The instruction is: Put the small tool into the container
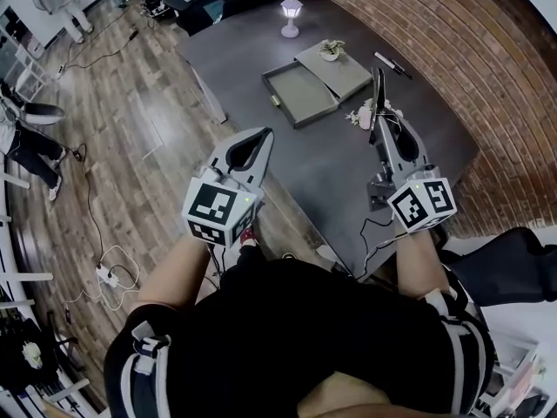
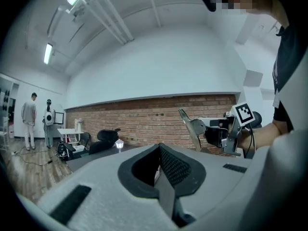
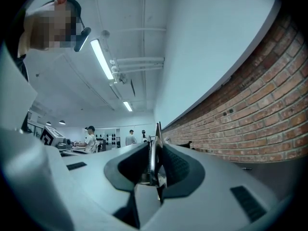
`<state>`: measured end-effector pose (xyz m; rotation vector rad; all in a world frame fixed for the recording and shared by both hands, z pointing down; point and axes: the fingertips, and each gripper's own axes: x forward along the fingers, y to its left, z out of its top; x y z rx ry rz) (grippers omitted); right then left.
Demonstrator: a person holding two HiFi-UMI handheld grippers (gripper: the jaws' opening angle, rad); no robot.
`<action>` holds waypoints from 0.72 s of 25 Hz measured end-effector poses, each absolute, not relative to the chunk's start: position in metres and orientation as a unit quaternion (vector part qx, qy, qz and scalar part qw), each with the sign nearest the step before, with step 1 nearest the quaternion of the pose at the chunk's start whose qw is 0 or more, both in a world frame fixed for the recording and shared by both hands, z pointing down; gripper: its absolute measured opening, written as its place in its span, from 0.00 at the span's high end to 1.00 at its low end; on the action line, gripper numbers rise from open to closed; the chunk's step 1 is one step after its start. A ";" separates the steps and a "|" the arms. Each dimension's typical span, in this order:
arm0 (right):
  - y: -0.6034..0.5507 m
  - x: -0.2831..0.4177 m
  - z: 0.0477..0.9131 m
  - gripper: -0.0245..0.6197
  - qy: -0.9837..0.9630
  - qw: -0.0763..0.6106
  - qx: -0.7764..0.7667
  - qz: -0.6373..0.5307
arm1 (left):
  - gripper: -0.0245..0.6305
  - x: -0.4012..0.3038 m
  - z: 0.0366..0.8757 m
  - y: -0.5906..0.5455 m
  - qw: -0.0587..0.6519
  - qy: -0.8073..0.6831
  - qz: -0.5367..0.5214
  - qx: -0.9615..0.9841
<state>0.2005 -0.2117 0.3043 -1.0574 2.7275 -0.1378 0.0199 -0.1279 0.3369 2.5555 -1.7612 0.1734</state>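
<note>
The small tool (image 1: 377, 90) is a thin flat metal blade. My right gripper (image 1: 380, 127) is shut on it and holds it above the dark table's right part, blade pointing away from me. The right gripper view shows the blade (image 3: 156, 146) edge-on between the pads. In the left gripper view the blade (image 2: 190, 127) sticks up from the right gripper (image 2: 208, 134). The container (image 1: 300, 92), an open grey box with its lid (image 1: 341, 72) flat beside it, lies farther back on the table, to the blade's left. My left gripper (image 1: 259, 138) is shut and empty, held off the table's near-left edge.
A small potted plant (image 1: 331, 49) stands on the lid. A white lamp (image 1: 290, 16) is at the table's far end and a pen (image 1: 392, 64) lies near the brick wall. A white sprig (image 1: 361, 116) lies by the right gripper. People stand far off on the wooden floor.
</note>
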 end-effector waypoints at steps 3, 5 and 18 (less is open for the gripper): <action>-0.227 0.184 0.310 0.82 0.926 0.097 -0.362 -0.047 | 0.95 0.001 0.344 -0.141 0.024 -0.566 0.052 0.823; -0.238 0.170 0.311 0.82 0.925 0.094 -0.365 -0.048 | 0.95 -0.014 0.349 -0.151 0.029 -0.566 0.051 0.822; -0.300 0.086 0.308 0.82 0.914 0.063 -0.399 -0.031 | 0.95 -0.115 0.334 -0.228 0.029 -0.550 0.032 0.834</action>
